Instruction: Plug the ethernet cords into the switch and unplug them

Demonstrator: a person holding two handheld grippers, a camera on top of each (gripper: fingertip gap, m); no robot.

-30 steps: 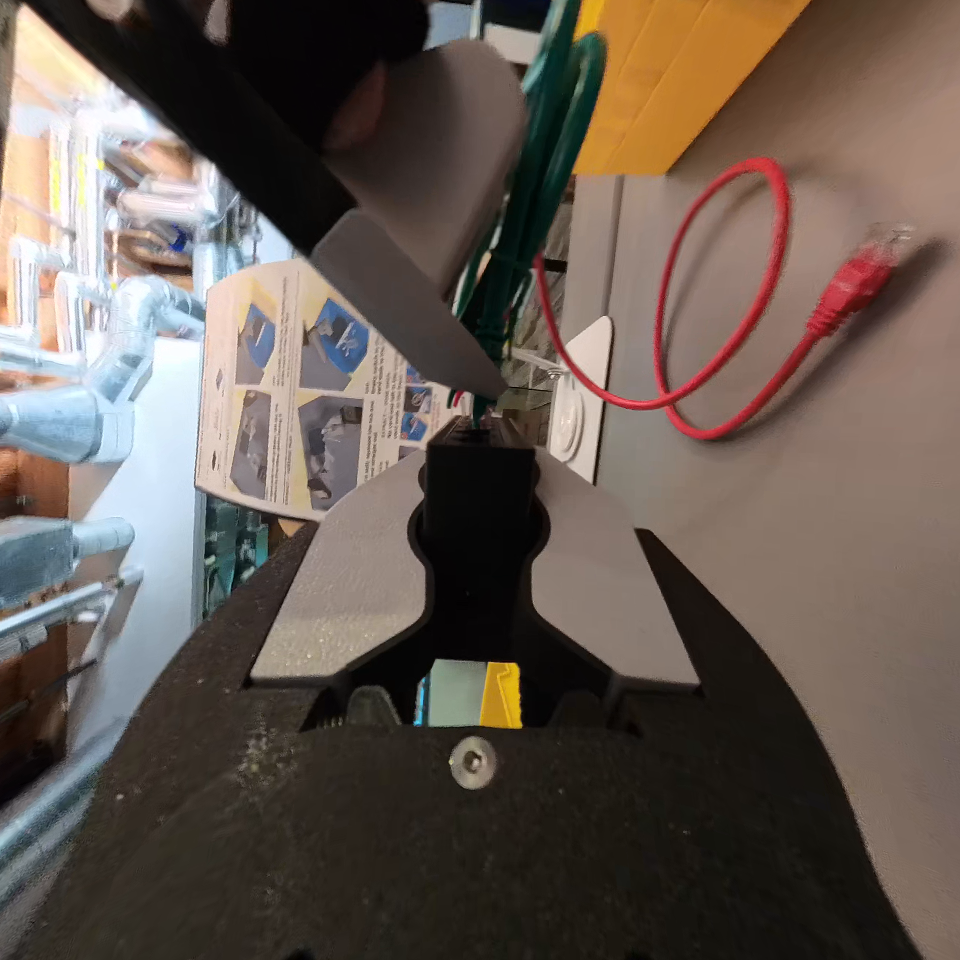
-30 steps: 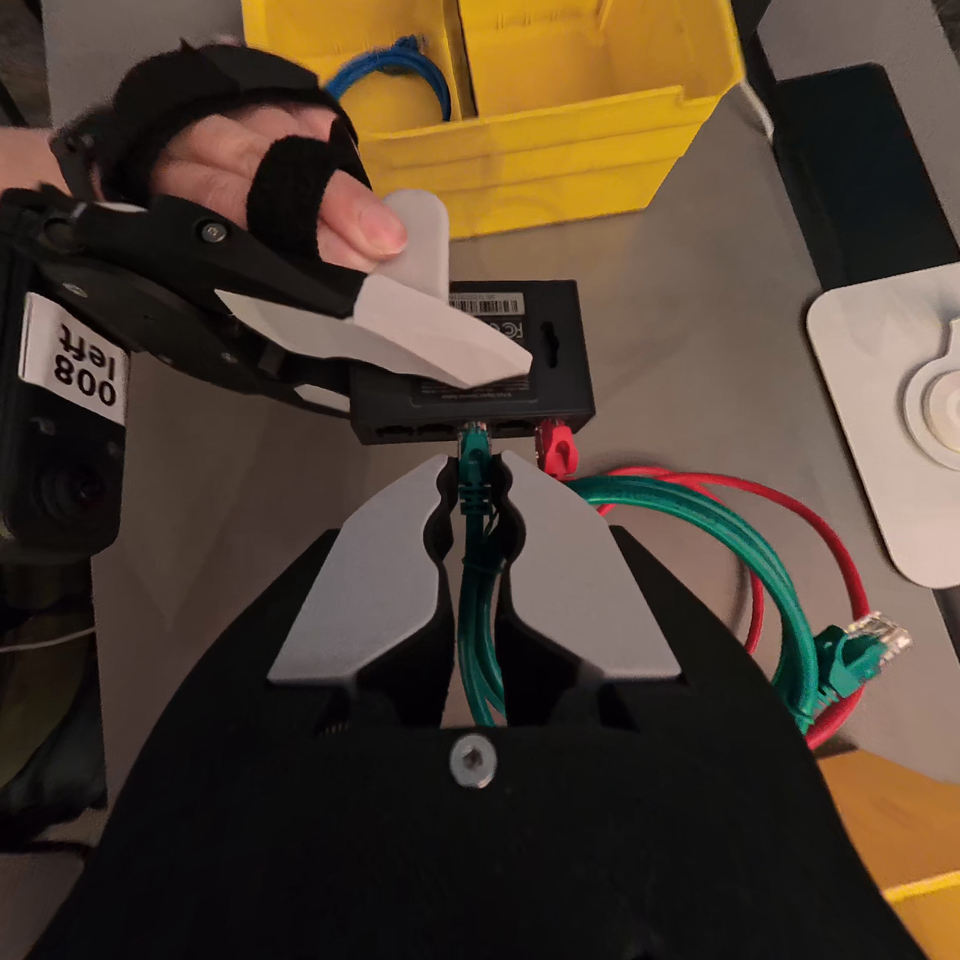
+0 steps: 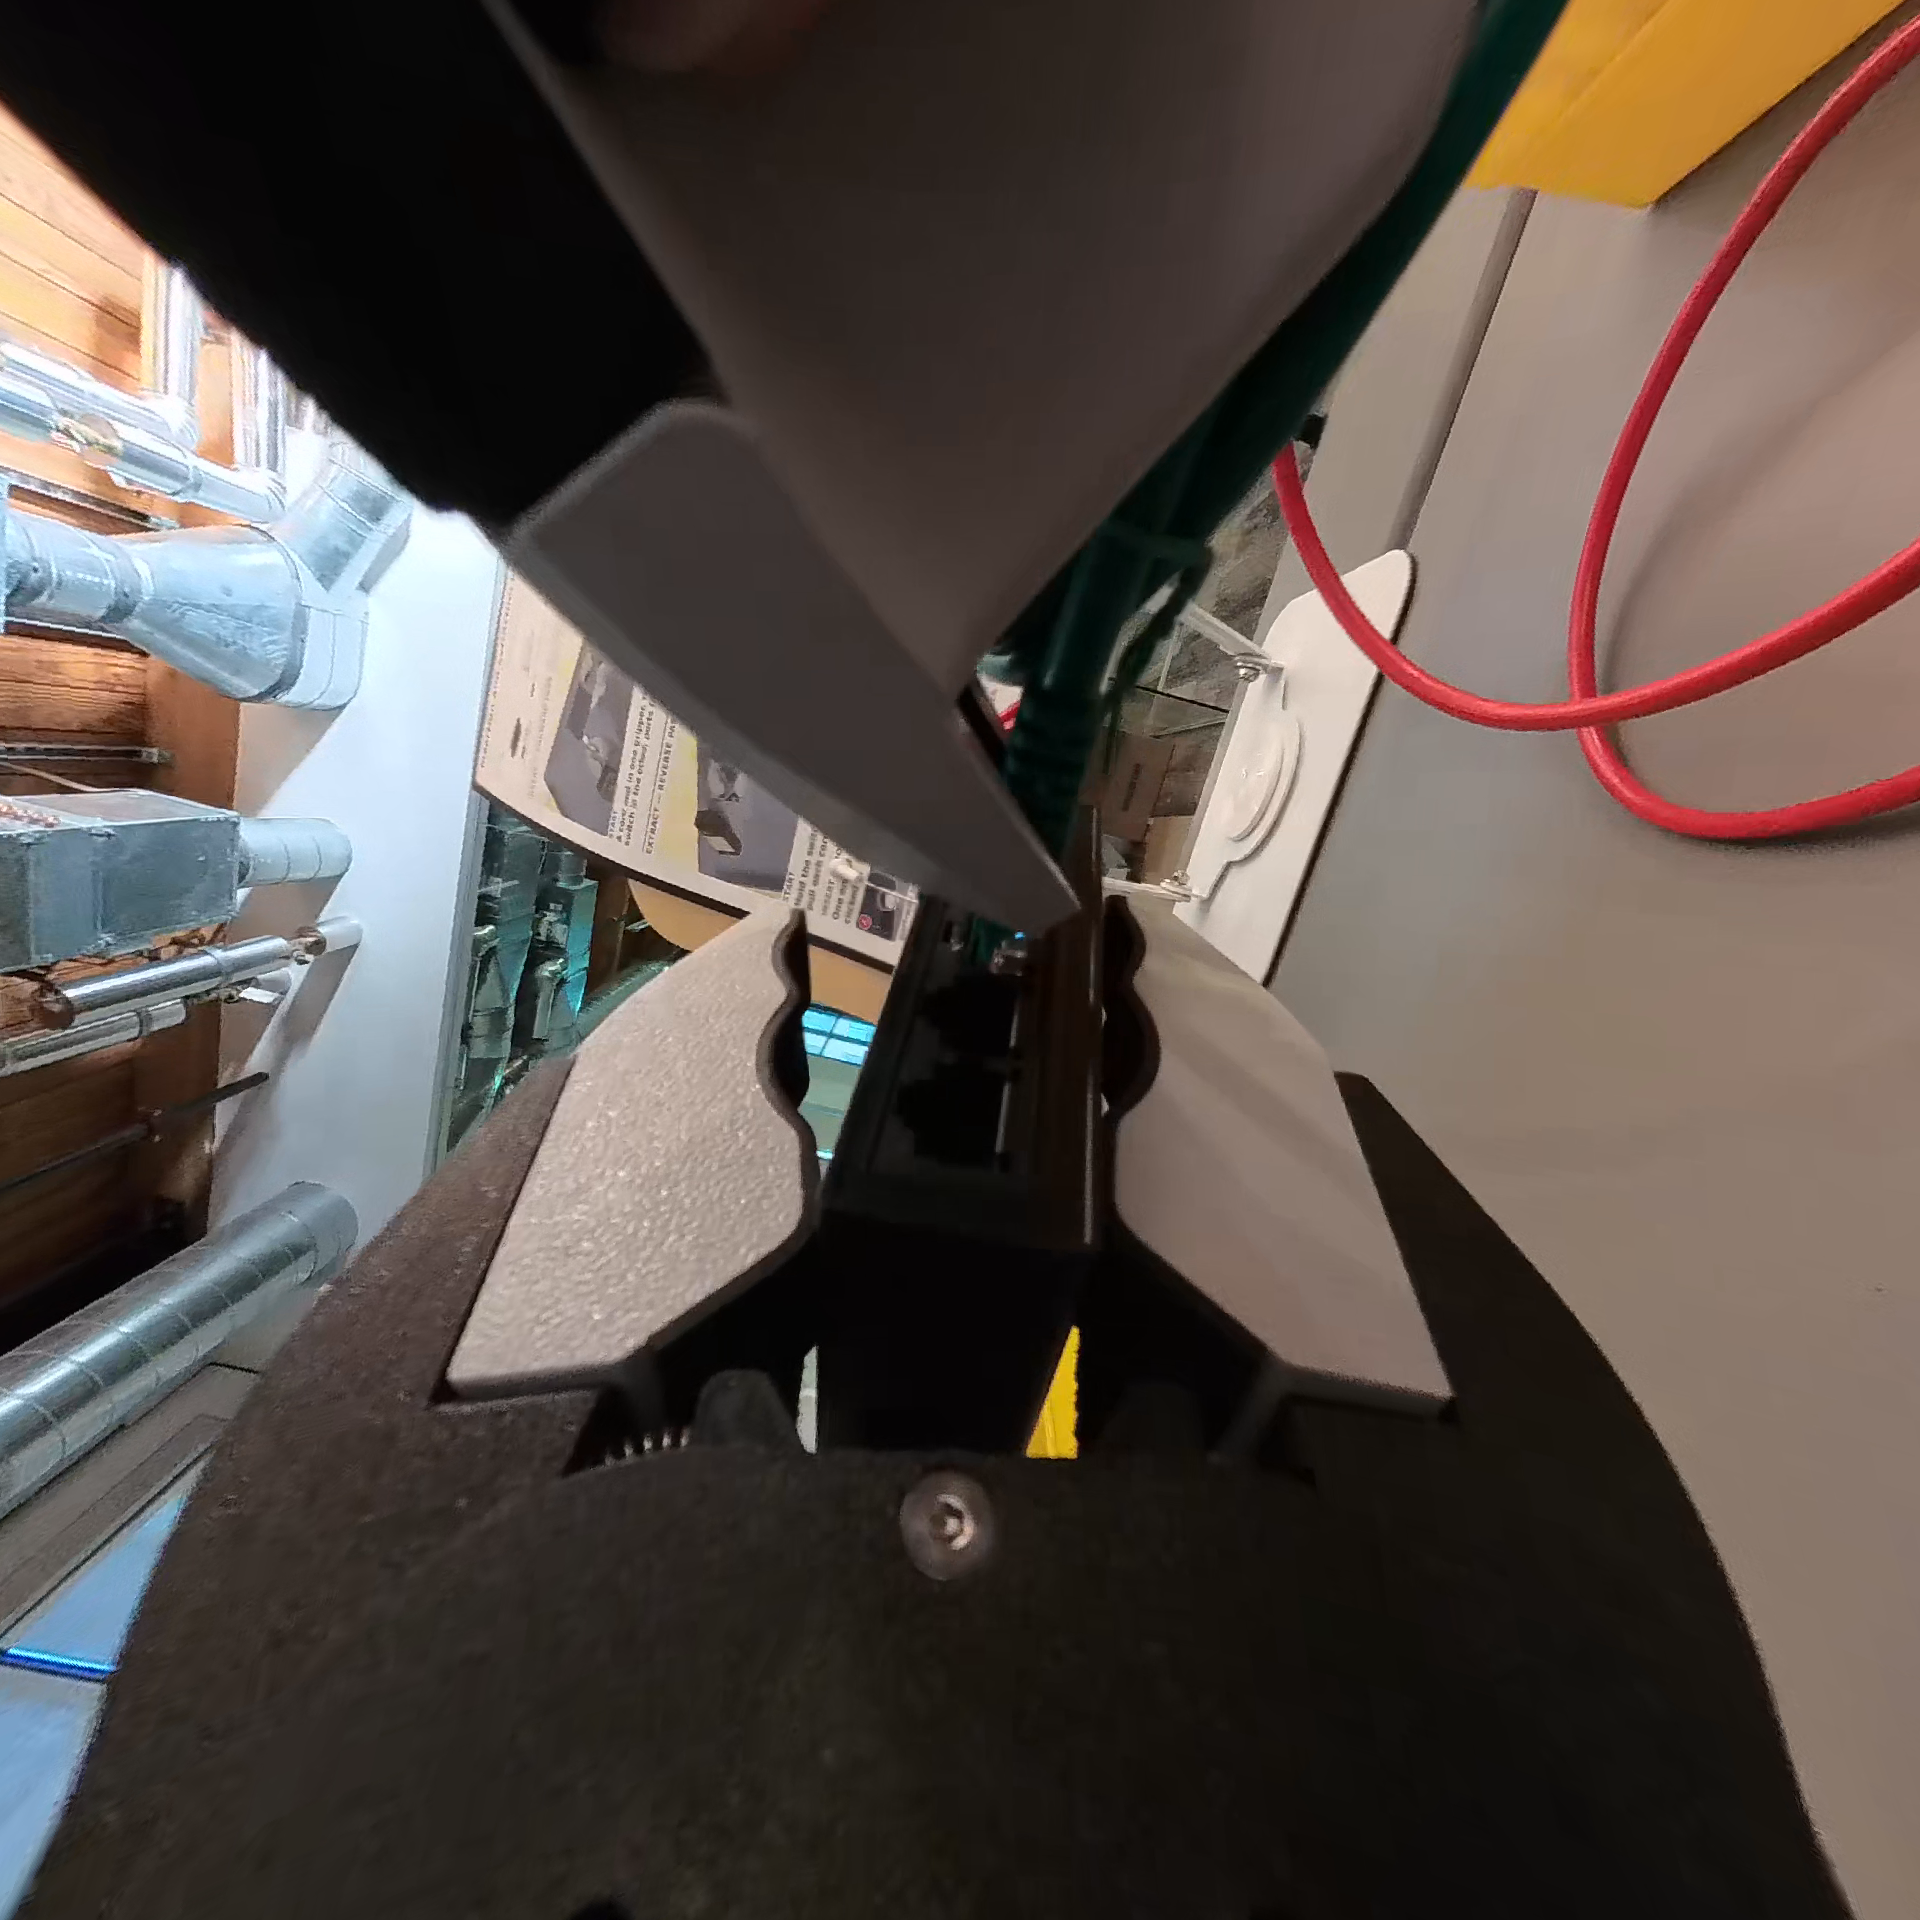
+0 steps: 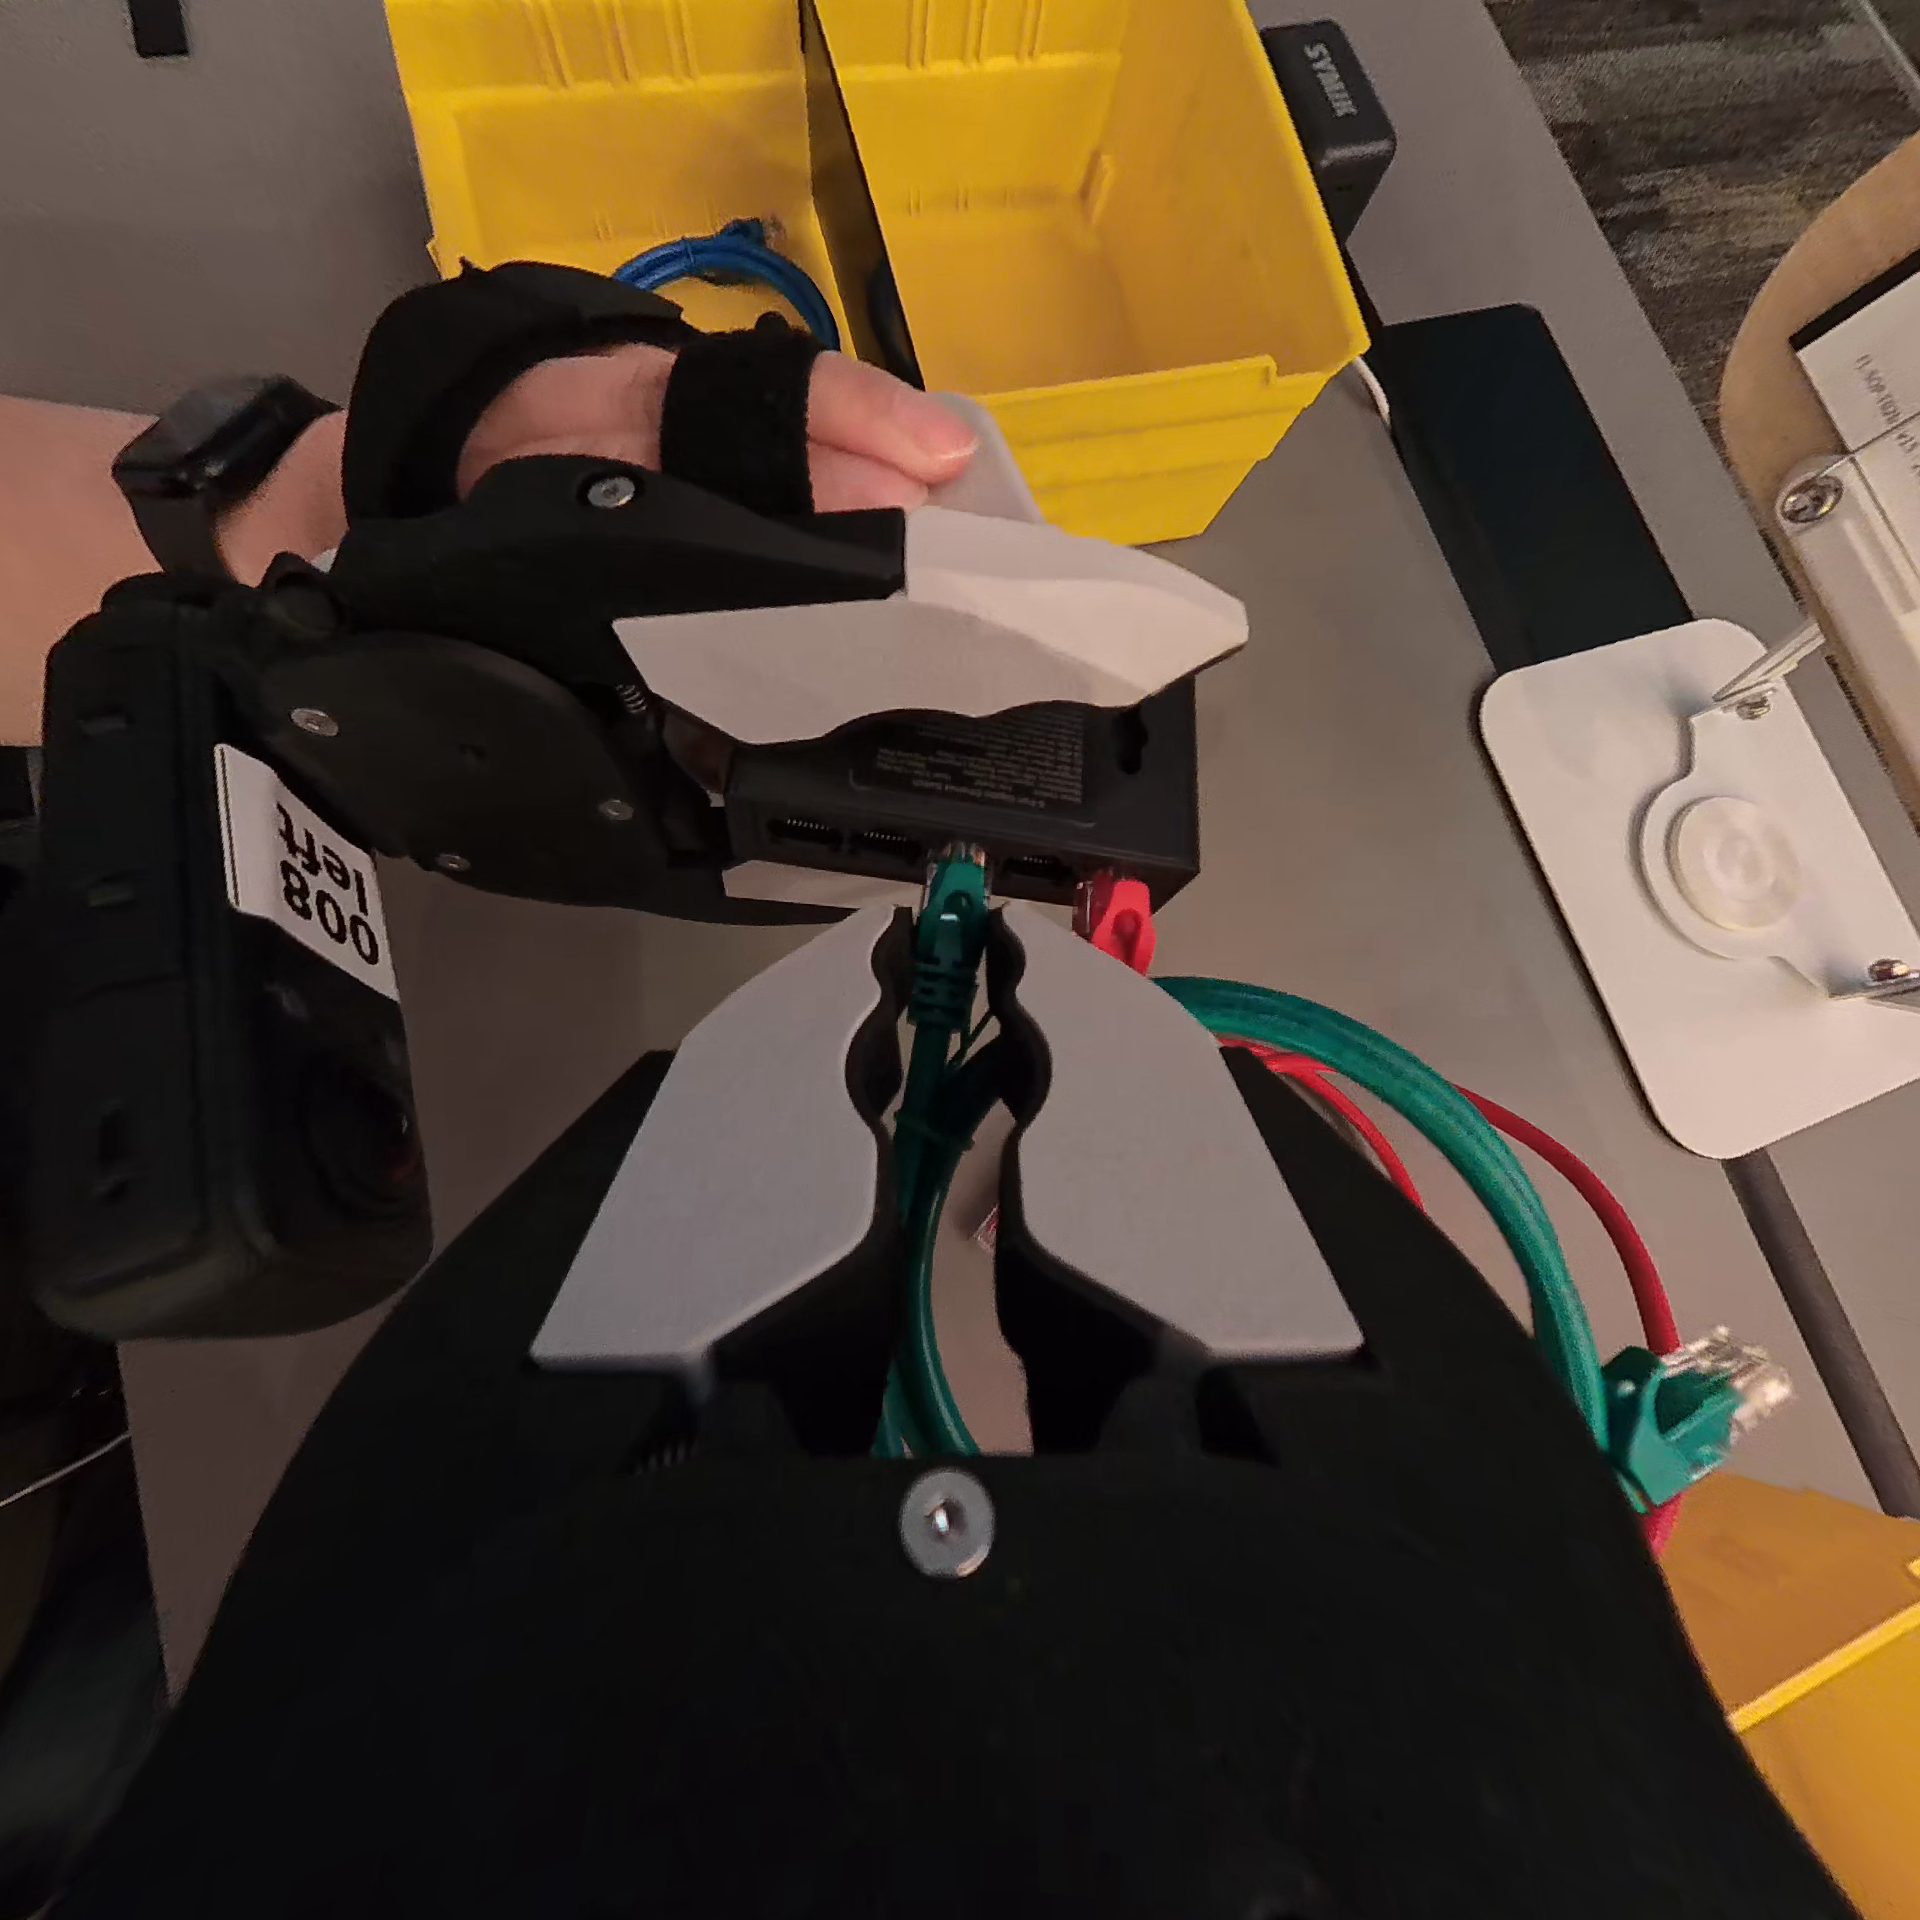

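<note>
I am holding the black switch (image 4: 966, 790) in my left gripper (image 4: 935, 769), one pale finger lying across its top and the other under it, so the fingers are clamped on its body and it is hanging just above the grey table (image 4: 1351, 831), its row of ports facing my right gripper (image 4: 951, 920). In the left wrist view the same switch (image 3: 966, 1101) is sitting edge-on between my two left fingers (image 3: 665, 1164), with the right gripper's pale finger crossing close above it. My right fingers (image 4: 769, 1122) are pressing in on the boot of the green ethernet cord (image 4: 940, 966), whose clear plug is sitting at the mouth of a middle port; the view is too tight there for me to say whether it is seated fully or only partly in. The green cord is running back between my fingers and looping out to the right, where its other plug (image 4: 1688, 1403) is lying free on the table. The red ethernet cord (image 4: 1117, 920) is plugged into the port just right of the green one and is curling away beside the green loop. Behind the switch the yellow bins (image 4: 1091, 260) are standing, a blue cord (image 4: 727, 265) coiled in the left one, and a white plate (image 4: 1621, 883) is lying off to the right.
</note>
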